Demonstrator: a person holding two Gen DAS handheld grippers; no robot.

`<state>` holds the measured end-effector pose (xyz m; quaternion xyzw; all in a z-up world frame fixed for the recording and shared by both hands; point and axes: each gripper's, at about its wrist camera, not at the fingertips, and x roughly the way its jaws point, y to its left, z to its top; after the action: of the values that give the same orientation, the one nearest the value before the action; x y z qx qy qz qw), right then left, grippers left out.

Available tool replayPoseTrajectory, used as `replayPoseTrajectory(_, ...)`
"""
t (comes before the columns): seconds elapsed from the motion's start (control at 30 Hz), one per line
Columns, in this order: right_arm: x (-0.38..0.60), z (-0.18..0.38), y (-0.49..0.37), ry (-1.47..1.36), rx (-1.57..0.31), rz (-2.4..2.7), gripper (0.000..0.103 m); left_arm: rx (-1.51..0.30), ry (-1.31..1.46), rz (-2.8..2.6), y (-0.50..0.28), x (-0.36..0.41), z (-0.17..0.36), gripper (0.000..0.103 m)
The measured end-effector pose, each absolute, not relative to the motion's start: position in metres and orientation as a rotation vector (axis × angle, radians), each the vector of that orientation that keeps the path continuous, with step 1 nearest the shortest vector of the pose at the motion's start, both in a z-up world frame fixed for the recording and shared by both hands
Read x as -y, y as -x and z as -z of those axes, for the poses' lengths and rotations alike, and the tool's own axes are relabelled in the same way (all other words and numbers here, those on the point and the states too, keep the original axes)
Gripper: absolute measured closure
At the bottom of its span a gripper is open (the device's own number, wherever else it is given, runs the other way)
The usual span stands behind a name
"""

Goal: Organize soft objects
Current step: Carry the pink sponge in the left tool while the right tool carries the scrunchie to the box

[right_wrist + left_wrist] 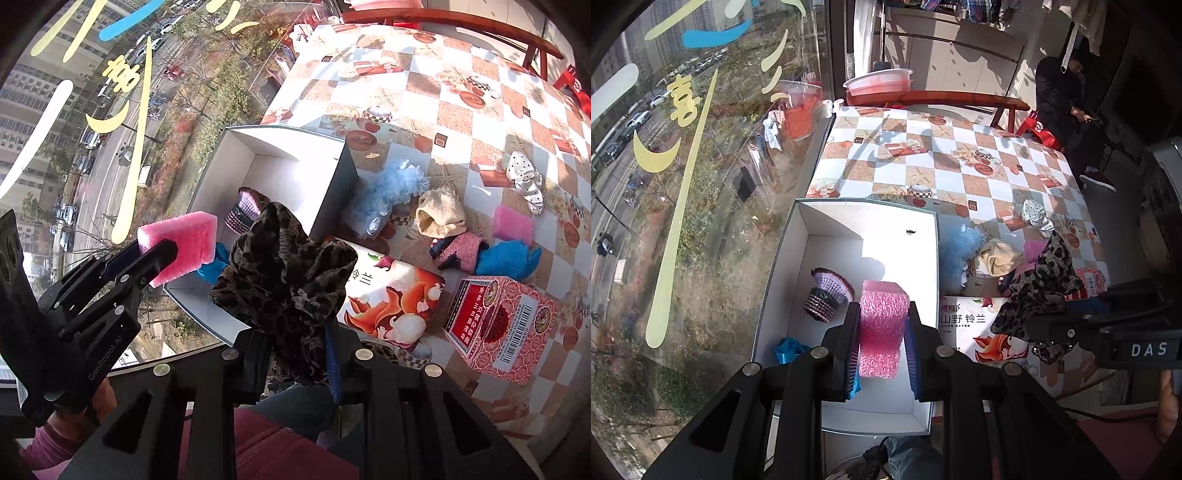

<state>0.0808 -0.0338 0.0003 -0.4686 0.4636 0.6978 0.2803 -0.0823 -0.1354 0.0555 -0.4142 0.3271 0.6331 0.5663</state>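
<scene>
I judge the sorting to be under halfway. My left hand-held gripper (881,332) pinches a pink foam sponge block (882,325) and hangs over the open white cardboard box (849,221), near its front end, so this piece looks about to go in. Already lying inside the box are a purple knitted cup-shaped piece (829,295) and a crumpled blue plastic scrap (790,349).

My right hand-held gripper (295,332) is clamped on a dark leopard-print fabric scrunchie (284,266), held up just beside the box's near right corner and not yet over the opening.

Left on the checkered worktop (443,92), to the right of the box: a fluffy light-blue tuft (384,192), a beige cloth pouch (441,214), a pink knitted piece (463,249), a blue crumpled glove-like item (508,258), a second pink foam square (513,223) and a white polka-dot cloth (526,177). So two pieces are in, two in hand, and about six remain.
</scene>
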Motion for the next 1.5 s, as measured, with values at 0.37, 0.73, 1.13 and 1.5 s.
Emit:
replayPoseTrajectory(0.37,0.033,0.000,-0.070,1.275,-1.230,-1.892,0.076,-0.760,0.981,-1.507,0.093,0.136,-0.054,0.079)
replayPoseTrajectory(0.73,0.029,0.001,-0.060,1.292,-1.221,-1.909,0.076,-0.747,0.994,-1.528,0.100,0.137,-0.053,0.079)
replayPoseTrajectory(1.13,0.022,0.006,-0.047,1.327,-1.219,-1.922,0.076,-0.743,1.016,-1.545,0.111,0.134,-0.048,0.079)
replayPoseTrajectory(1.5,0.006,0.016,-0.038,1.354,-1.255,-1.915,0.076,-0.745,1.056,-1.563,0.124,0.129,-0.041,0.079)
